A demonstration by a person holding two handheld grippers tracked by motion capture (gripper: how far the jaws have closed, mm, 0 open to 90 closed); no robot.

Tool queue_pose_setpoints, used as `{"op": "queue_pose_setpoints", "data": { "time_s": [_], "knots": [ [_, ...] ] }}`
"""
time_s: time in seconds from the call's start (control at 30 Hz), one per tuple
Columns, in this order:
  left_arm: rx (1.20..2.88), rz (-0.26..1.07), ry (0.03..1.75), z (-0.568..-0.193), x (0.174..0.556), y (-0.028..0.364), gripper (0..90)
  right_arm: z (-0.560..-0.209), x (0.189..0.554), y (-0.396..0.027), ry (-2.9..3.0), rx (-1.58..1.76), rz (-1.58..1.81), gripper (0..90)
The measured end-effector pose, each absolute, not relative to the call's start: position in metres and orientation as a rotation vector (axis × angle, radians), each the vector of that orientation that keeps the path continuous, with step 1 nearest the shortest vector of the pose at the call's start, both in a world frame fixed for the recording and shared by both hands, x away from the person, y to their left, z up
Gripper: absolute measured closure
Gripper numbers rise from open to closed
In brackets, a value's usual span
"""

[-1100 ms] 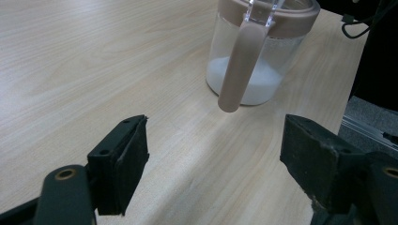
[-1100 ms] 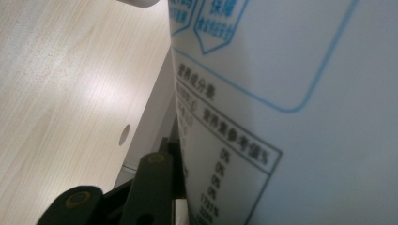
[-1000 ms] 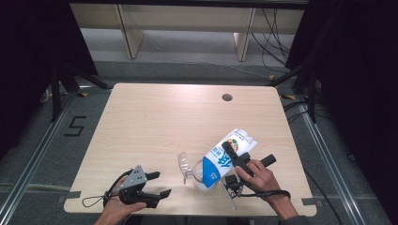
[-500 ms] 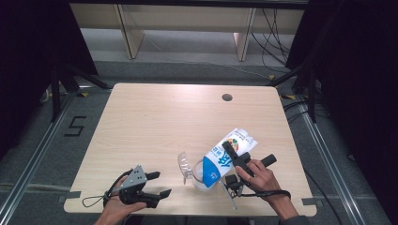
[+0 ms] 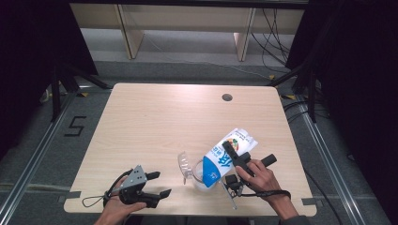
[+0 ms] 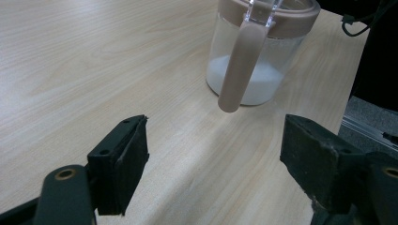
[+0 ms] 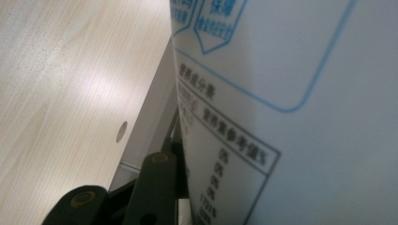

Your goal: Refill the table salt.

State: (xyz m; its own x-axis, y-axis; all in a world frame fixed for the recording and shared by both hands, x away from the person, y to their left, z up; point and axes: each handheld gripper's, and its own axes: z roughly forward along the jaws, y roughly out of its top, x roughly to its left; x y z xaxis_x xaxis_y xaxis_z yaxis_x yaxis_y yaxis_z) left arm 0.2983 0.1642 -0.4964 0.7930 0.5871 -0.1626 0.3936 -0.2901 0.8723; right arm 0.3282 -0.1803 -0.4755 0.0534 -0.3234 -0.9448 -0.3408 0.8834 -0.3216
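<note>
Bare tabletop [image 5: 155, 122] beyond jar [image 5: 199, 176]

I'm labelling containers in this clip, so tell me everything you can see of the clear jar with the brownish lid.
The jar is a clear, plastic-looking container standing upright on the wooden table, near its front edge. A brownish-pink lid rim circles its top, and a strap-like handle of the same colour hangs down its side. A transparent flap stands open from the lid. White powder or grains fill its lower part. The bag, held tilted by the right gripper, has its lower end over the jar's mouth; actual contact can't be told.
</note>
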Motion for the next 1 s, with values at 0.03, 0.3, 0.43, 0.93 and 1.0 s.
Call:
{"op": "queue_pose_setpoints", "data": {
  "time_s": [0.03,0.3,0.43,0.93,1.0],
  "knots": [
    [1.921,0.229,0.740,-0.4963,0.2982,0.1643,23.1,-0.4760,0.3281,-0.1807,1.545,-0.532,0.018,69.3],
    [1.921,0.228,0.739,-0.4964,0.2983,0.1643,23.1,-0.4747,0.3276,-0.1807,1.537,-0.540,0.006,69.8],
    [1.921,0.229,0.740,-0.4963,0.2983,0.1643,23.1,-0.4741,0.3277,-0.1808,1.536,-0.534,0.012,70.1],
    [1.920,0.225,0.737,-0.4966,0.2985,0.1642,23.1,-0.4725,0.3275,-0.1811,1.532,-0.533,0.005,70.6],
    [1.922,0.229,0.741,-0.4963,0.2982,0.1642,23.1,-0.4726,0.3274,-0.1811,1.530,-0.534,0.004,70.8]
  ]
}}
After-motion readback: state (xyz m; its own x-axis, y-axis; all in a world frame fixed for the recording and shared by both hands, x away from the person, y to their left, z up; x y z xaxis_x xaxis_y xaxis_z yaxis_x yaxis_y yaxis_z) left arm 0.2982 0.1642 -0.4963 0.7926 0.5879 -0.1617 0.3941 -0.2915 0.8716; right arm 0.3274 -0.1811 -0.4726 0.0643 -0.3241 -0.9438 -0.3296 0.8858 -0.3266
